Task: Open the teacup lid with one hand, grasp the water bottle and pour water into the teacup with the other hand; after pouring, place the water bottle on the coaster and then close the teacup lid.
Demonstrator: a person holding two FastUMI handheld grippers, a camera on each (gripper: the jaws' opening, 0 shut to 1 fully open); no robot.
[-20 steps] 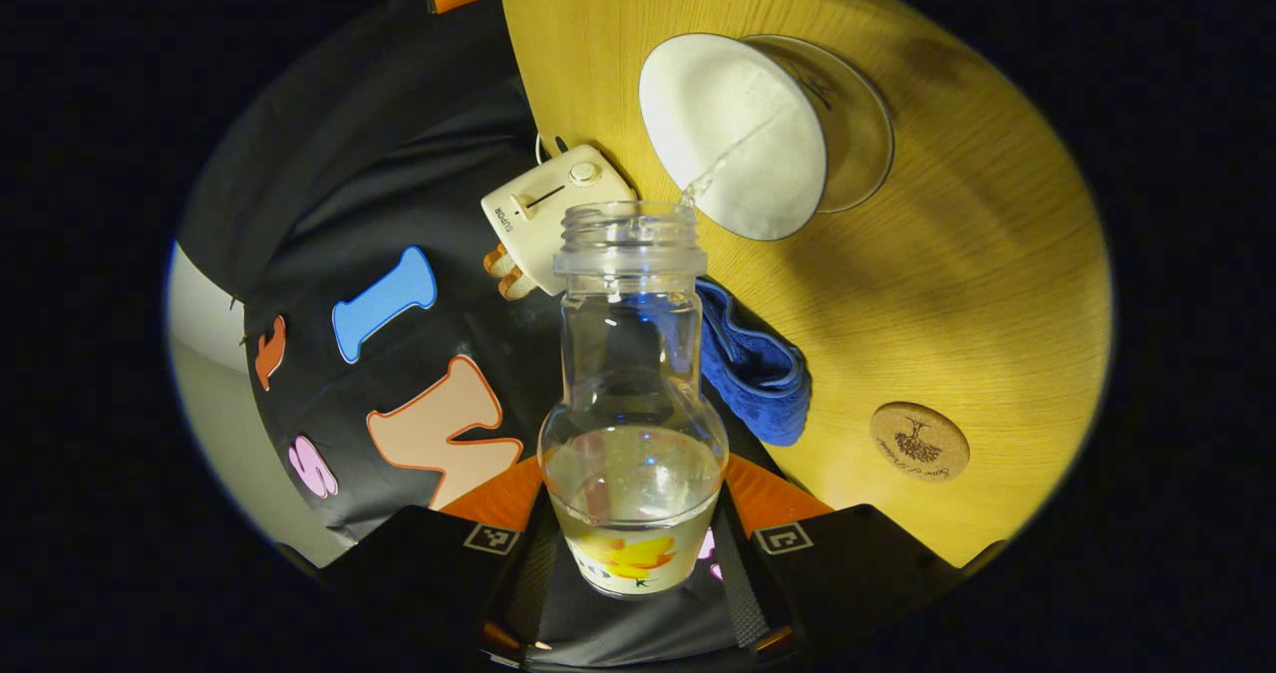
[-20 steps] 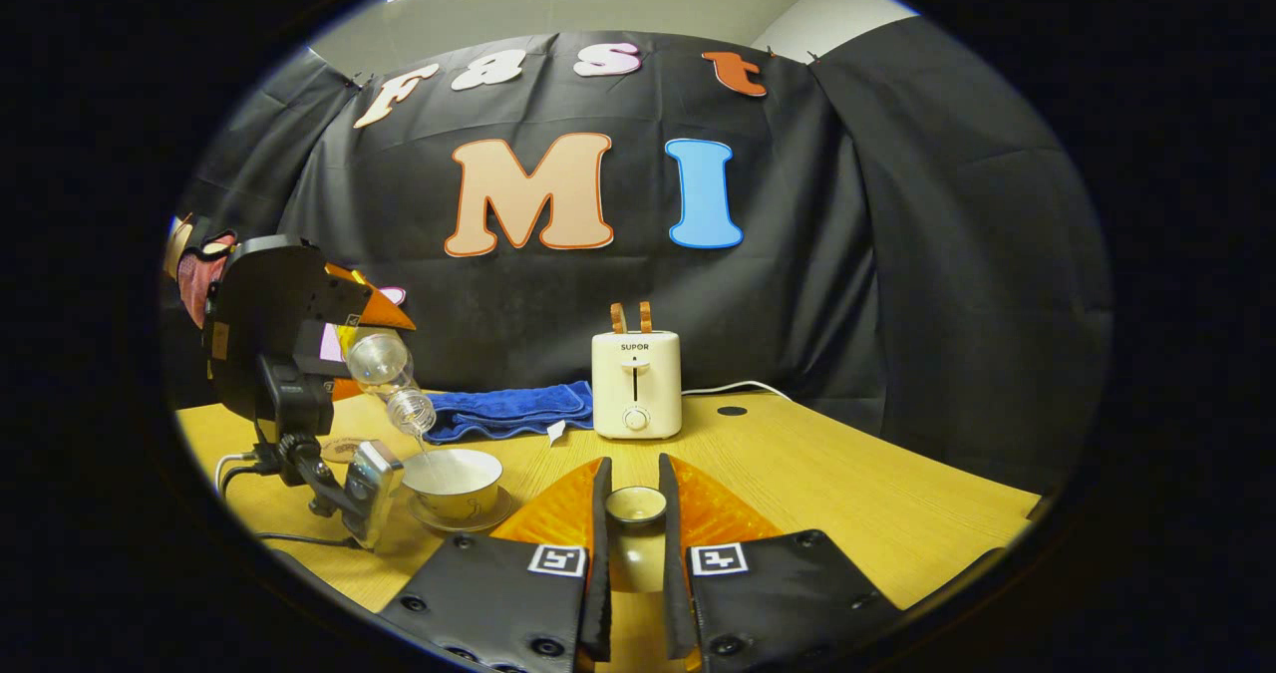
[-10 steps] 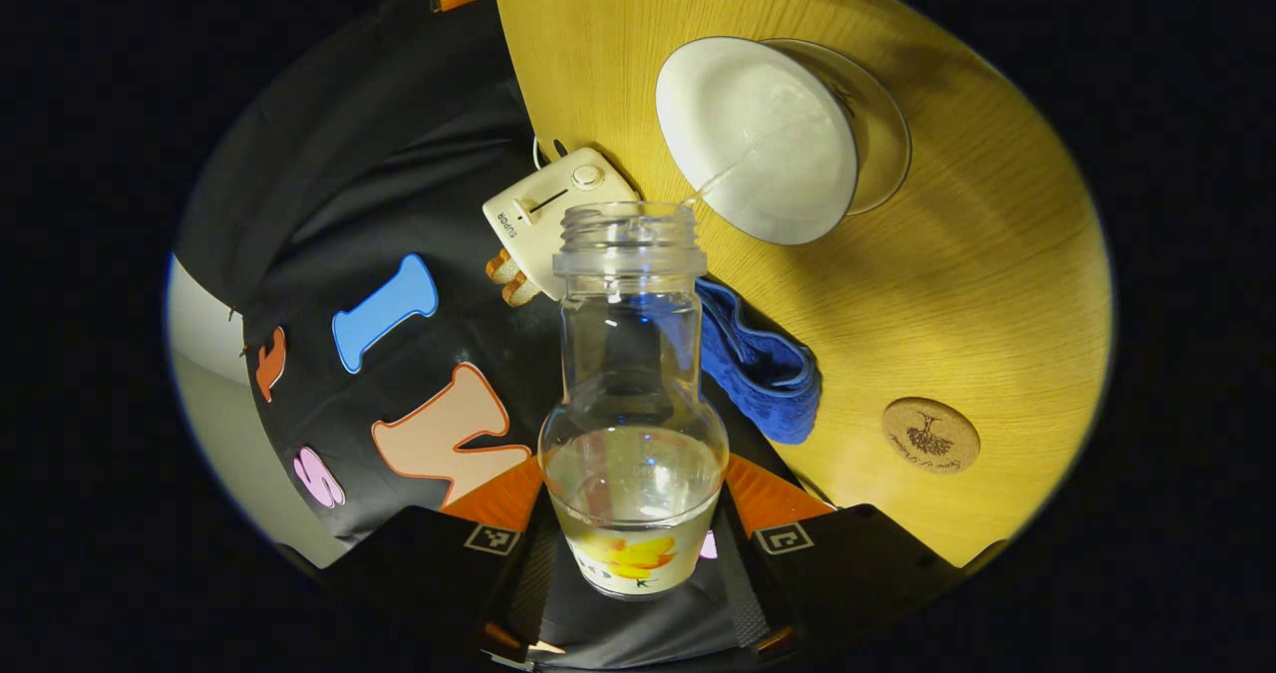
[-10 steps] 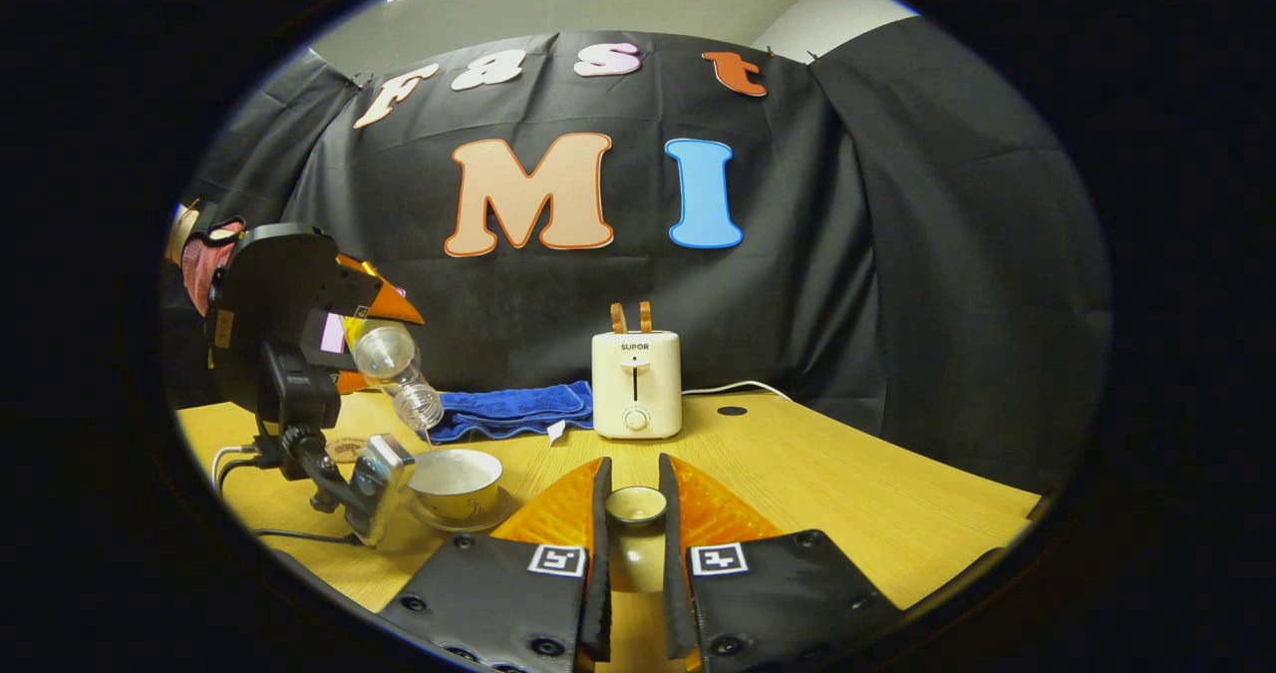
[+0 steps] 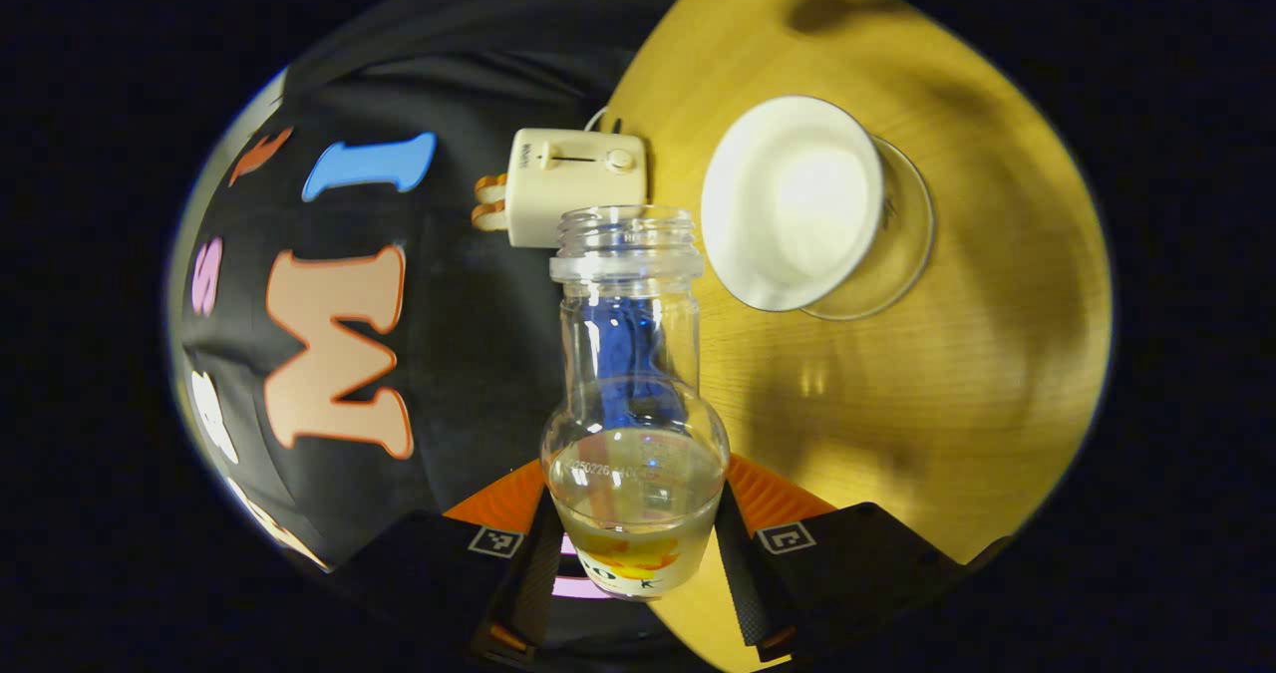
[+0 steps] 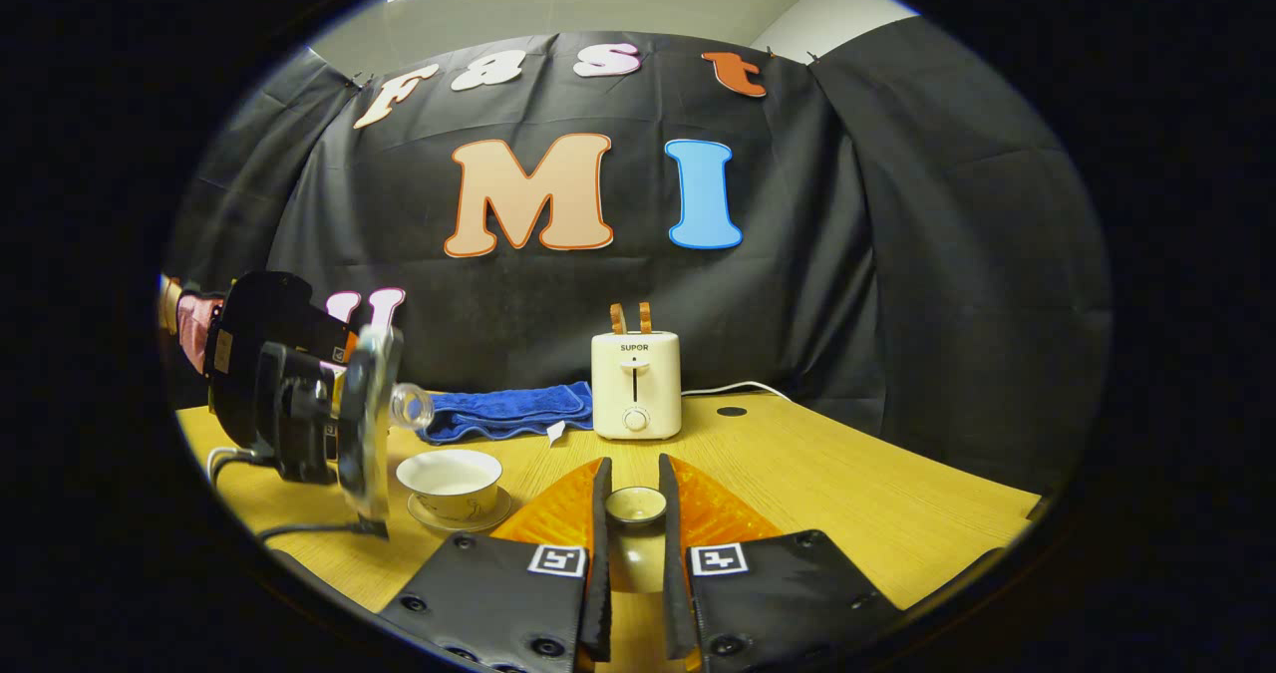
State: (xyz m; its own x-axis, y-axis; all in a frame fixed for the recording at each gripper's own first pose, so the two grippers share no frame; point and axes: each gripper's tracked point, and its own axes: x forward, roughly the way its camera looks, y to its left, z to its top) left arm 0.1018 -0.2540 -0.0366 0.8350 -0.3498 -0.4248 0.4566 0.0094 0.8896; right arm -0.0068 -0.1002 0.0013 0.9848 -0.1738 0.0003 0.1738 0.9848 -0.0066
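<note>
My left gripper (image 5: 633, 502) is shut on a clear water bottle (image 5: 632, 394), lying nearly level with some water pooled at its base. Its open mouth (image 5: 626, 238) sits just left of the white teacup (image 5: 793, 199) on a glass saucer (image 5: 902, 254); no stream runs. In the right gripper view the left gripper (image 6: 289, 394) holds the bottle mouth (image 6: 411, 406) above and left of the teacup (image 6: 451, 479). My right gripper (image 6: 634, 476) is shut on the small round teacup lid (image 6: 635, 505), held low over the table to the right of the cup.
A cream toaster (image 6: 636, 384) stands at the back of the wooden table (image 6: 847, 494) with a folded blue towel (image 6: 508, 409) to its left. A cable (image 6: 299, 531) trails from the left gripper across the table's front left.
The left gripper has rolled the bottle back from its downward pouring tilt to near level and lowered a little. The water stream into the cup has stopped. The right gripper has not moved.
</note>
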